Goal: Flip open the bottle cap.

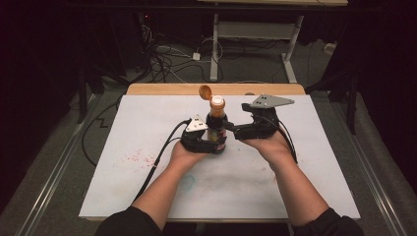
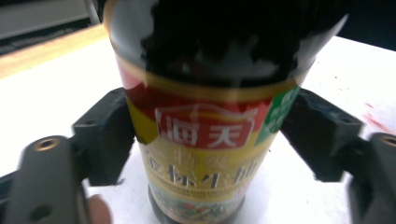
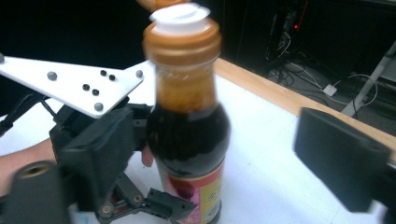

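Note:
A bottle of dark sauce (image 1: 217, 124) with a red and yellow label (image 2: 205, 135) stands upright mid-table. Its orange flip cap (image 1: 205, 91) hangs open, tipped back to the left, above a white spout (image 3: 180, 14). My left gripper (image 1: 212, 142) is shut on the bottle's lower body, and in the left gripper view both pads (image 2: 105, 135) press the label's sides. My right gripper (image 1: 231, 129) is at the bottle's right side, at neck height. In the right gripper view its jaws stand wide open either side of the bottle (image 3: 189, 135), clear of the glass.
A white mat (image 1: 305, 162) covers the table, with red stains (image 1: 137, 157) at the left and a wooden strip (image 1: 162, 89) along the far edge. Beyond it are floor cables (image 1: 167, 59) and a desk frame (image 1: 255, 34).

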A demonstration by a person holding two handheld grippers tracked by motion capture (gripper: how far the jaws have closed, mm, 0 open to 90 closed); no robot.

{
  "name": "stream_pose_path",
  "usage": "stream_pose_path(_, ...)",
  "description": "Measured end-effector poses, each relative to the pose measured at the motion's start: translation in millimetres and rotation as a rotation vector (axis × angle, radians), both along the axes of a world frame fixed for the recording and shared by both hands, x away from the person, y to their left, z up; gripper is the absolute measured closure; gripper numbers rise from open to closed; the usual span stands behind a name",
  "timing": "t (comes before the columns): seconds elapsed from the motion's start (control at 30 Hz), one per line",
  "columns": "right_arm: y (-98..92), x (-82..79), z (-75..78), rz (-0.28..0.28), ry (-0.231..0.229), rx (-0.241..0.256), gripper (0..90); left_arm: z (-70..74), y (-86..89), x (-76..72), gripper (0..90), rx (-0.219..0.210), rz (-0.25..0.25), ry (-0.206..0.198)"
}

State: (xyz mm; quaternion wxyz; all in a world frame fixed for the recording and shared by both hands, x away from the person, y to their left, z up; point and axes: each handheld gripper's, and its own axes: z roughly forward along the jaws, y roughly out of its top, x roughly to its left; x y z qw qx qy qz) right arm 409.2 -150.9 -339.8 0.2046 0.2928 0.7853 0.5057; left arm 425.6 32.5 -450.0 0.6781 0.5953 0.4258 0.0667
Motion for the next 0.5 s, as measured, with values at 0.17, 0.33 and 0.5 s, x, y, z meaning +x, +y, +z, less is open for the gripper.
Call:
stream_pose_path(0.17, 1.1, 1.3, -7.3, -0.023, 0.013, -0.015, 0.2, -3.5, 4.5, 0.9, 0.3, 0.011, 0.000, 0.047)
stream_pose_path(0.33, -1.0, 0.3, -15.9, -0.034, 0.005, -0.013, 0.2, -4.7, 12.4, -3.3, 0.0, 0.006, 0.008, 0.047)
stream_pose_path(0.5, -5.6, -0.9, -26.3, -0.051, -0.003, -0.016, 0.2, -8.0, 22.0, -7.2, 0.0, 0.001, 0.015, 0.048)
